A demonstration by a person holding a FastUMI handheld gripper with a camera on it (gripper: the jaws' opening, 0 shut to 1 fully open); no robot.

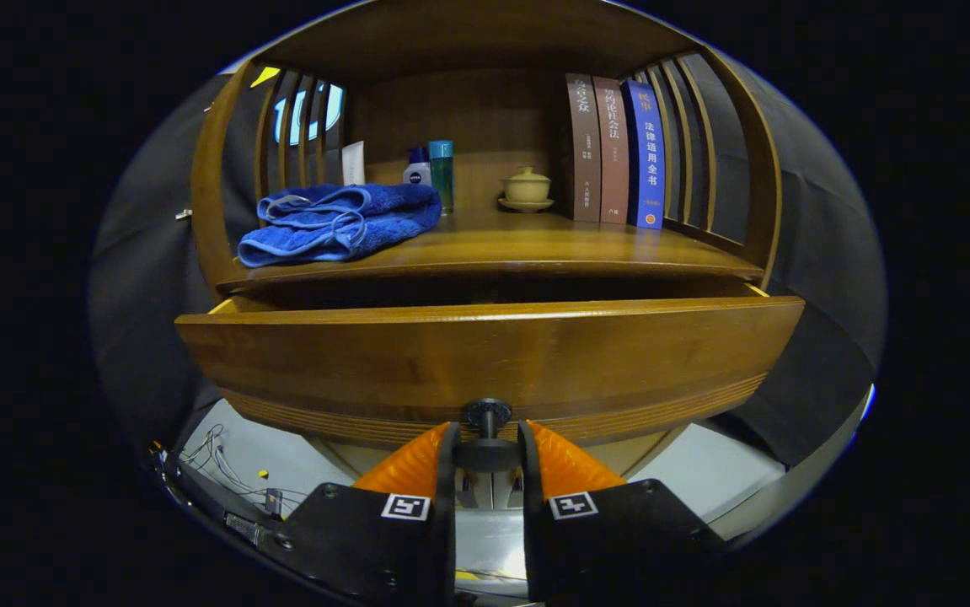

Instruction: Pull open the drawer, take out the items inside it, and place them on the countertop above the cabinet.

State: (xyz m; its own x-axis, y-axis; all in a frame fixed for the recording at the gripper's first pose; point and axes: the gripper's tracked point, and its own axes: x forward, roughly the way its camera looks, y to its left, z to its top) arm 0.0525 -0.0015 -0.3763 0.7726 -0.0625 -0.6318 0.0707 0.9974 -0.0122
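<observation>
Gripper (487, 451) clamped on the drawer knob (487, 432), both fingers pinching it. Drawer (485, 358) pulled partway out, right behind the knob, under the countertop (535, 244).

Wooden countertop (518, 244) bears folded blue towel (340, 222), bottles (431, 171), lidded cup (526, 187), upright books (615, 150).

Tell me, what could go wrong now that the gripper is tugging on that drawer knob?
The gripper is shut on the small round drawer knob, so the fingers might slip off it mid-pull. The drawer is open only a crack, and its contents are hidden, so the next grasp is guesswork. On the countertop, the blue towel lies near the front edge and could crowd items set there.
</observation>
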